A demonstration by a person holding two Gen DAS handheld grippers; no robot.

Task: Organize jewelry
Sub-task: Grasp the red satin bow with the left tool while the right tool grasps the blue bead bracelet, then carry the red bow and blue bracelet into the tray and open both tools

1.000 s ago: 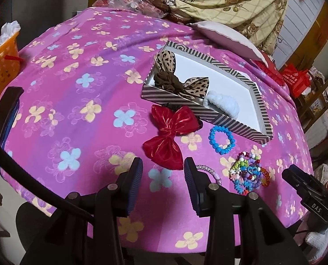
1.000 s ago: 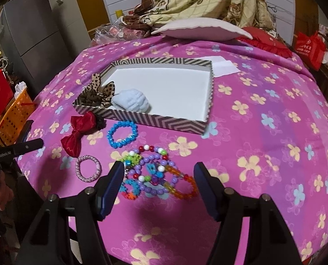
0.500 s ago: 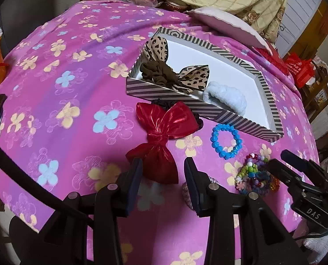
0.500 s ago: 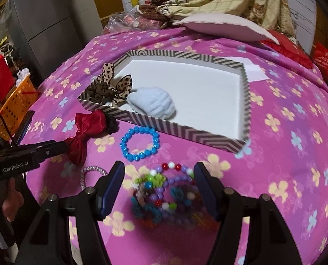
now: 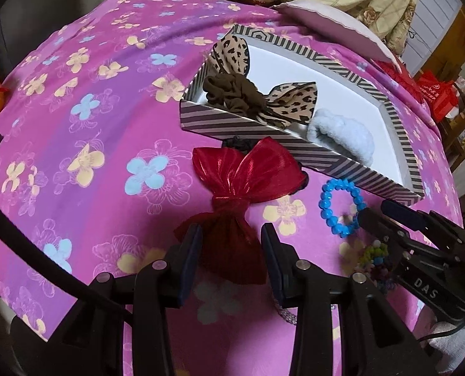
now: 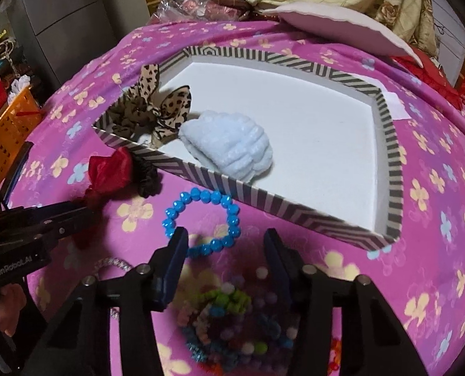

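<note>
Two grippers work side by side over the pink flowered cloth (image 5: 75, 119). Our left gripper (image 5: 230, 249) is spread open with the lower wing of the red bow (image 5: 241, 185) between its fingers, nothing clamped yet. Our right gripper (image 6: 226, 247) is likewise open, its left finger (image 6: 176, 250) at the near edge of the blue bead bracelet (image 6: 202, 221); a blurred heap of mixed bead bracelets (image 6: 229, 322) lies beneath it, nearest to us. A small silvery band (image 6: 111, 263) sits just left of that heap.

Beyond these stands the striped box (image 6: 295, 216), which holds a leopard bow (image 6: 166, 106) with a brown scrunchie (image 5: 232, 92) and a pale blue fluffy scrunchie (image 6: 232, 144); the rest of its white floor is bare.

We judge the step in hand to be picking up bow and bracelet for the box. For the bow, close near the knot, not on the floppy wing, so it hangs tidy. For the bracelet, lower until one finger sits inside the ring, then close on the beads. Lift both above the box wall before moving across.
</note>
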